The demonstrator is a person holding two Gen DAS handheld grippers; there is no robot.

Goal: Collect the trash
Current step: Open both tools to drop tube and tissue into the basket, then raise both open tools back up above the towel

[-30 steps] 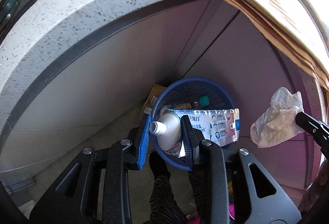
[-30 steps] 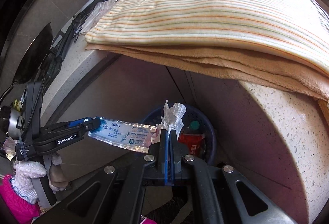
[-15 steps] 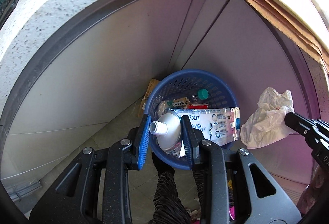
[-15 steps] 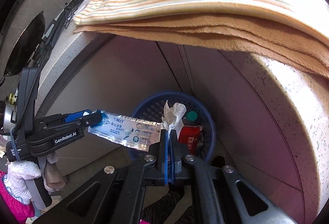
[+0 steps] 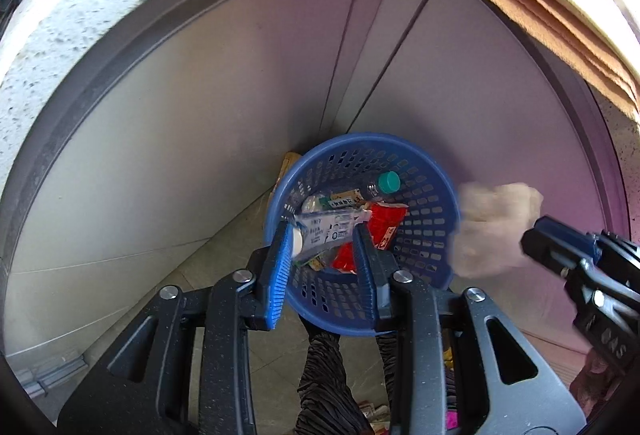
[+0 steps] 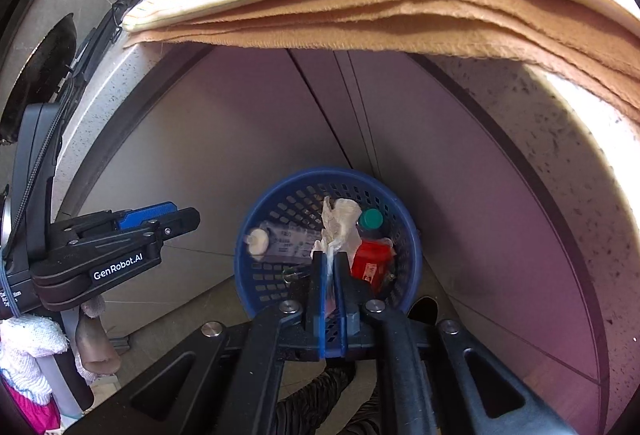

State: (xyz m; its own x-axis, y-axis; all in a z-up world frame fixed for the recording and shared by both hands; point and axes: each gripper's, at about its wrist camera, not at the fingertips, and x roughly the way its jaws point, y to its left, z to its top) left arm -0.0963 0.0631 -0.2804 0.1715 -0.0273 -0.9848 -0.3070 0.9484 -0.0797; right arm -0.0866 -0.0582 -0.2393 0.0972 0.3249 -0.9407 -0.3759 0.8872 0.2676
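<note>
Below our left gripper [image 5: 322, 247], jaws opening, the toothpaste tube [image 5: 326, 233] drops into the blue basket [image 5: 420, 235]. Our right gripper [image 6: 330, 275] jaws are opening too, crumpled tissue [image 6: 340, 223] between them.

The left gripper [image 5: 322, 249] has widened its jaws and is opening; the silver pouch [image 5: 326, 233] has dropped from between them into the blue basket [image 5: 424, 235] below. The right gripper [image 6: 330, 267] is opening, the crumpled tissue [image 6: 340, 223] loose between its fingers.
</note>
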